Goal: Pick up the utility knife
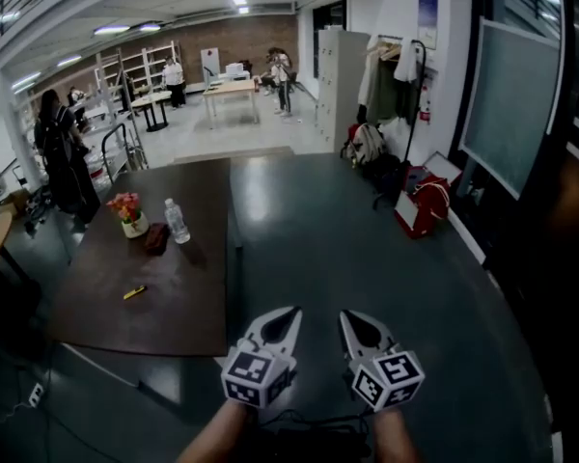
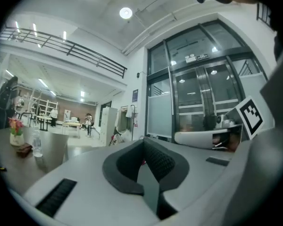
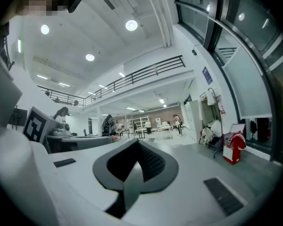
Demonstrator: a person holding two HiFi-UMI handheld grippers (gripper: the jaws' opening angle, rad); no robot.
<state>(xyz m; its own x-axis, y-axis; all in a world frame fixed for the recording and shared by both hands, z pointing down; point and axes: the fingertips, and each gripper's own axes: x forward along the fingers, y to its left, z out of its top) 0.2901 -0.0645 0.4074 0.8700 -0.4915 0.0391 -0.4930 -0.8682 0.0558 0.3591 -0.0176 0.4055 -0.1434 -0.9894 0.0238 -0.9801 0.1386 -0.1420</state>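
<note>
A small yellow utility knife (image 1: 134,292) lies on the dark brown table (image 1: 106,307) at the left of the head view, near its front half. Both grippers hang over the grey floor, to the right of the table and well short of the knife. My left gripper (image 1: 292,312) is shut with nothing in it, its jaws meeting at the tip (image 2: 144,141). My right gripper (image 1: 345,315) is also shut and empty, jaws closed (image 3: 137,142). Both point level, away from me.
On the table stand a pot of pink flowers (image 1: 128,210), a clear water bottle (image 1: 177,221) and a dark pouch (image 1: 155,238). A red bag (image 1: 423,204) and hanging coats (image 1: 391,80) line the right wall. People stand far back and at left (image 1: 63,152).
</note>
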